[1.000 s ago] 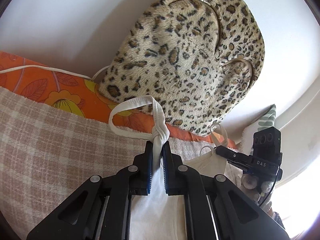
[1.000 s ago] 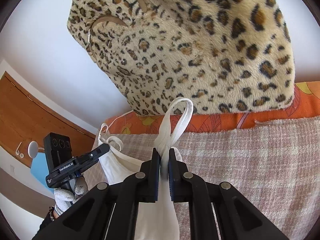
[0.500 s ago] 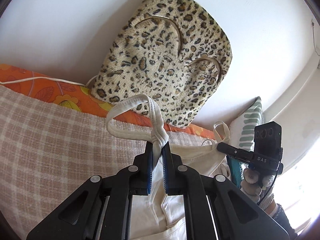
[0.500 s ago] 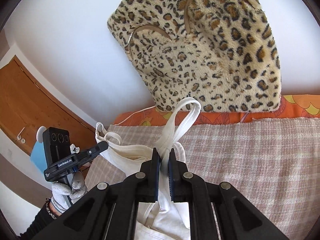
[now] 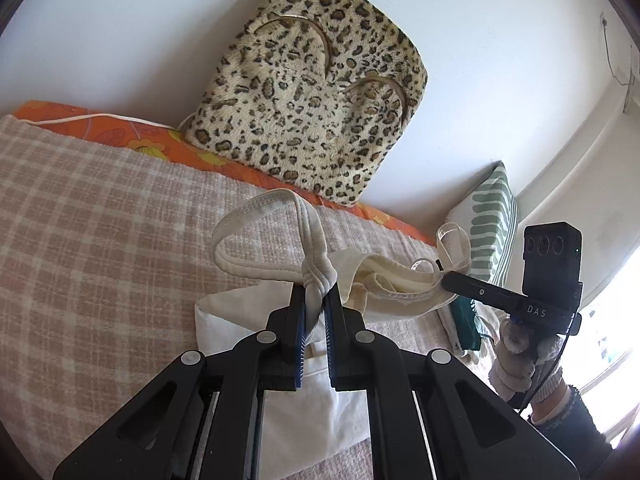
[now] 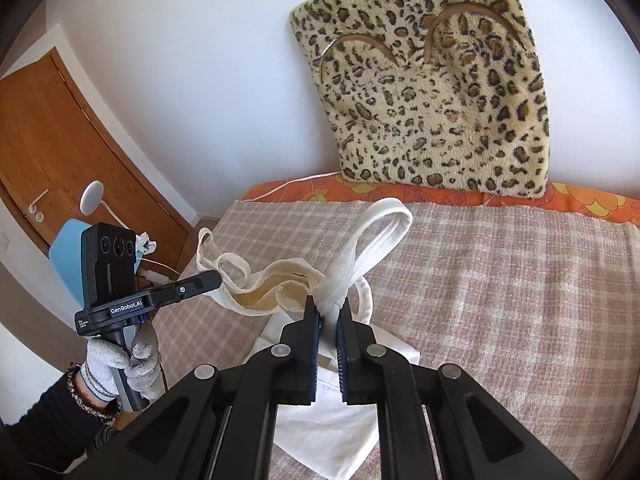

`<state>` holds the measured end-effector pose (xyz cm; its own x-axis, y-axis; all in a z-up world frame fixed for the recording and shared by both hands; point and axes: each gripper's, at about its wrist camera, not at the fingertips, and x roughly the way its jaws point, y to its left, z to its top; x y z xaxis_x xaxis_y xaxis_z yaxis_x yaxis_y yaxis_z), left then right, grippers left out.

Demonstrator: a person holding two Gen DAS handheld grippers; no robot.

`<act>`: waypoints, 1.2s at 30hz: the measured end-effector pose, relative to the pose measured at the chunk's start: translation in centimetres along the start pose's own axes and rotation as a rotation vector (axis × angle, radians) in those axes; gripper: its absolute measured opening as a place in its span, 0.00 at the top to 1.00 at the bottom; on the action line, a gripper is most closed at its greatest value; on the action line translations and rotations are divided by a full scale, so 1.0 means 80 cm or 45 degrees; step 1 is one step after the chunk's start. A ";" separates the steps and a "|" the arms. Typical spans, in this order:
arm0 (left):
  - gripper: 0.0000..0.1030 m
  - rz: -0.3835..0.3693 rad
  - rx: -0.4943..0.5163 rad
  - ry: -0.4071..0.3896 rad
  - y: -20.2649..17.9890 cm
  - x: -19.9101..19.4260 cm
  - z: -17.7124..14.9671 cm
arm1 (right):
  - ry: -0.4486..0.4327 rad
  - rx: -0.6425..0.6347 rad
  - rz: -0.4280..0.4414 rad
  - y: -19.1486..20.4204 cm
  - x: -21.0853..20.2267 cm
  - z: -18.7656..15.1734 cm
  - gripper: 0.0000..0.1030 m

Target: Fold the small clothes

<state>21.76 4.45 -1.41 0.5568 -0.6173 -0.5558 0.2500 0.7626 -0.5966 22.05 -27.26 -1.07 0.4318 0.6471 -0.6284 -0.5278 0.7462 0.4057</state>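
Note:
A small white top [image 5: 256,320] [image 6: 332,428] with loop straps hangs over the checked bed cover [image 5: 100,240] [image 6: 500,280]. My left gripper [image 5: 316,300] is shut on one bunched strap, whose loop [image 5: 260,216] stands up above the pads. My right gripper [image 6: 329,314] is shut on the other strap, its loop [image 6: 384,220] rising past the fingers. Between the two grippers the cream neckline [image 5: 392,280] [image 6: 260,284] sags. Each gripper shows in the other's view: the right one [image 5: 460,280] at the far right, the left one [image 6: 208,280] at the left, both in gloved hands.
A leopard-print cushion [image 5: 312,100] [image 6: 432,80] leans on the white wall behind an orange flowered sheet [image 5: 120,136] [image 6: 580,200]. A green striped pillow [image 5: 492,220] lies at the bed's right end. A wooden door [image 6: 60,140] and a blue chair [image 6: 68,248] stand left of the bed.
Both grippers have drawn back from the cushion and risen, carrying the straps with them. More of the top's body now shows lifted off the cover, and the neckline stretches between the grippers.

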 end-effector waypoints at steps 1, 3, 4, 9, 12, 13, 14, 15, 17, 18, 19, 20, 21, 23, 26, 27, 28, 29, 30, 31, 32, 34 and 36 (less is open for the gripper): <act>0.93 0.002 0.004 0.002 0.000 -0.002 -0.008 | 0.004 -0.006 -0.002 0.003 -0.002 -0.008 0.95; 0.93 0.004 -0.005 0.013 0.003 -0.005 -0.024 | 0.015 -0.014 -0.012 0.009 -0.003 -0.023 0.95; 0.93 0.010 -0.011 0.019 0.005 -0.007 -0.032 | 0.021 -0.023 -0.019 0.013 -0.002 -0.031 0.95; 0.93 0.015 -0.058 0.065 0.023 -0.010 -0.070 | 0.052 -0.079 -0.059 0.030 0.003 -0.073 0.95; 0.93 0.015 -0.078 0.090 0.030 -0.009 -0.089 | 0.067 -0.106 -0.087 0.034 0.004 -0.093 0.95; 0.93 0.019 -0.082 0.098 0.031 -0.009 -0.093 | 0.073 -0.111 -0.101 0.034 0.005 -0.099 0.95; 0.93 0.023 -0.082 0.104 0.031 -0.009 -0.098 | 0.082 -0.102 -0.105 0.033 0.006 -0.104 0.95; 0.93 0.028 -0.079 0.108 0.031 -0.010 -0.102 | 0.082 -0.097 -0.110 0.032 0.005 -0.109 0.95; 0.93 0.034 -0.066 0.121 0.029 -0.012 -0.109 | 0.072 -0.107 -0.125 0.033 0.001 -0.116 0.95; 0.93 0.041 -0.061 0.126 0.028 -0.013 -0.112 | 0.063 -0.113 -0.138 0.033 -0.002 -0.119 0.94; 0.93 0.052 -0.056 0.132 0.027 -0.015 -0.114 | 0.050 -0.119 -0.162 0.034 -0.006 -0.122 0.92; 0.93 0.063 -0.053 0.142 0.027 -0.016 -0.117 | 0.043 -0.125 -0.187 0.034 -0.009 -0.126 0.91; 0.93 0.070 -0.050 0.158 0.026 -0.018 -0.120 | 0.052 -0.133 -0.200 0.034 -0.012 -0.130 0.90; 0.88 0.114 -0.031 0.203 0.026 -0.023 -0.125 | 0.092 -0.154 -0.223 0.037 -0.017 -0.140 0.83; 0.88 0.141 -0.010 0.251 0.025 -0.037 -0.135 | 0.135 -0.167 -0.248 0.040 -0.031 -0.158 0.74; 0.88 0.152 0.011 0.262 0.024 -0.042 -0.139 | 0.146 -0.150 -0.234 0.040 -0.038 -0.164 0.74; 0.88 0.156 0.028 0.277 0.021 -0.048 -0.143 | 0.151 -0.131 -0.234 0.039 -0.045 -0.169 0.73; 0.88 0.148 0.042 0.301 0.017 -0.053 -0.147 | 0.144 -0.115 -0.246 0.039 -0.053 -0.172 0.72; 0.88 0.144 0.058 0.324 0.013 -0.058 -0.151 | 0.121 -0.102 -0.246 0.040 -0.063 -0.175 0.70; 0.88 0.143 0.086 0.337 0.006 -0.065 -0.156 | 0.090 -0.088 -0.243 0.041 -0.072 -0.176 0.70; 0.88 0.134 0.125 0.337 -0.003 -0.072 -0.159 | 0.063 -0.081 -0.234 0.044 -0.079 -0.176 0.70; 0.88 0.121 0.182 0.315 -0.018 -0.085 -0.161 | 0.016 -0.086 -0.209 0.054 -0.090 -0.171 0.71; 0.88 0.048 0.183 0.287 -0.031 -0.095 -0.155 | -0.030 -0.072 -0.161 0.061 -0.096 -0.163 0.71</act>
<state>7.11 4.82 -2.86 0.3815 -0.6028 -0.7007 0.3512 0.7958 -0.4934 6.64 -30.63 -2.92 0.5145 0.5522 -0.6560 -0.5082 0.8126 0.2854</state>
